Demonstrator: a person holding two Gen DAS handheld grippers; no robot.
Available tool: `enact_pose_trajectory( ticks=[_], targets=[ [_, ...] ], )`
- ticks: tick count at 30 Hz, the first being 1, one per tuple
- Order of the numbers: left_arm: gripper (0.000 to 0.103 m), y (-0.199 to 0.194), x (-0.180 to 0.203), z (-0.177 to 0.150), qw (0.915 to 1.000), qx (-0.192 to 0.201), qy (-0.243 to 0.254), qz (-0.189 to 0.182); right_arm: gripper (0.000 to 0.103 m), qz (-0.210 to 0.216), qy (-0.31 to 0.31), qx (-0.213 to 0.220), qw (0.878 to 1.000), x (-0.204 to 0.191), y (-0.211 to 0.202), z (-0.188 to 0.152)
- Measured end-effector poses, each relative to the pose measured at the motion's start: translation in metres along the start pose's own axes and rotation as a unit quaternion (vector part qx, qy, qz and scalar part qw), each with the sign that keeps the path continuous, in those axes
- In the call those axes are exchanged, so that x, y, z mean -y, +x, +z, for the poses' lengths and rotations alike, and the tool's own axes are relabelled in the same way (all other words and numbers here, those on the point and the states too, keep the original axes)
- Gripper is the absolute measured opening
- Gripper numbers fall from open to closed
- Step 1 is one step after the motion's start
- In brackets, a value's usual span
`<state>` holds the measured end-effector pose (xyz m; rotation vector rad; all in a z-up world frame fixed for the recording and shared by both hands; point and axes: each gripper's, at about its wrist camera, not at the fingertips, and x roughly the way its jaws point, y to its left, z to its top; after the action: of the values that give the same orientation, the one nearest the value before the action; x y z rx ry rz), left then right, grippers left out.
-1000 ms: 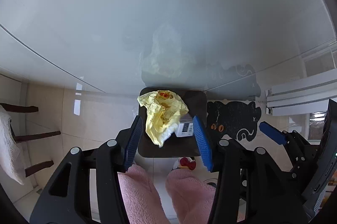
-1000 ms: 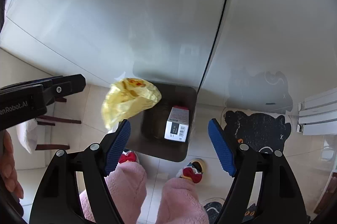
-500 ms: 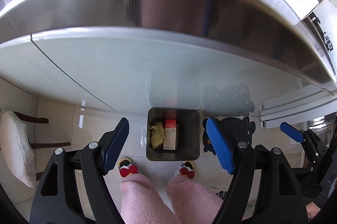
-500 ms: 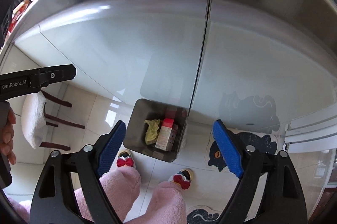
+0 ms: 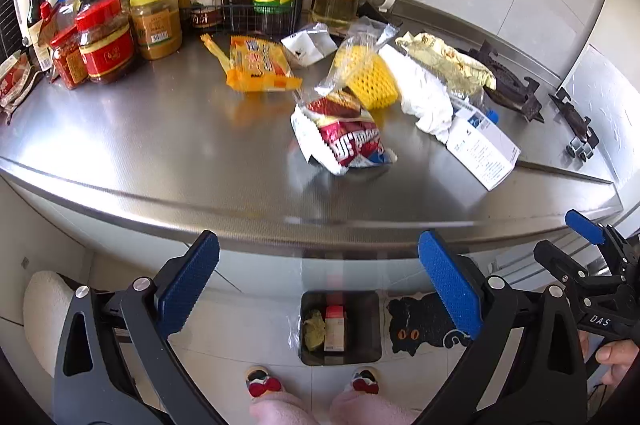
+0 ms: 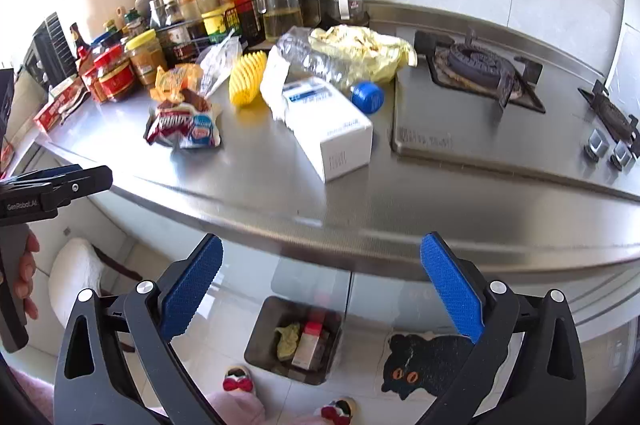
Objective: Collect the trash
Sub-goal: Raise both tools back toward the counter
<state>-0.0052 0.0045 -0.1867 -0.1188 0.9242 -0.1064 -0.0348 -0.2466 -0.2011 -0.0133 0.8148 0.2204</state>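
Note:
Trash lies on the steel counter [image 5: 160,145]: a red and white snack bag [image 5: 344,137], an orange wrapper [image 5: 256,65], yellow foam netting [image 5: 368,77], a white box [image 6: 332,129], a clear bottle [image 6: 320,65] and a crumpled yellow wrapper [image 6: 360,51]. On the floor below, the dark bin [image 5: 366,329] holds a yellow wad and a small red and white box. My left gripper [image 5: 316,253] hangs before the counter edge, jaws opening, with nothing between them. My right gripper [image 6: 320,249] is beside it on the right, jaws also opening, nothing between them.
Jars and sauce bottles [image 5: 160,5] crowd the counter's back left. A gas hob [image 6: 480,73] fills its right end. On the floor are a black cat mat [image 5: 424,321], a white-cushioned chair [image 5: 40,313] and the person's slippered feet [image 5: 262,385].
The yellow wrapper left the left gripper and fell into the bin. Both grippers then rose from over the bin to the counter edge, tilting up, and their jaws spread wider.

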Motion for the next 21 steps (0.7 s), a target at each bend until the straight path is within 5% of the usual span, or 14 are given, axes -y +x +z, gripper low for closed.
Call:
enact_pose_trajectory(
  ticks=[7,21],
  targets=[
    [0.095,0.012,-0.006,0.038,1.0000,0.009,0.003,0.001,0.100,-0.029,-0.026,0.037,0.999,0.000,0.014,0.041],
    [0.094,0.082,-0.010,0.065,0.9995,-0.031,0.008,0.000,0.095,-0.021,-0.037,0.008,0.999,0.003,0.067,0.054]
  ],
)
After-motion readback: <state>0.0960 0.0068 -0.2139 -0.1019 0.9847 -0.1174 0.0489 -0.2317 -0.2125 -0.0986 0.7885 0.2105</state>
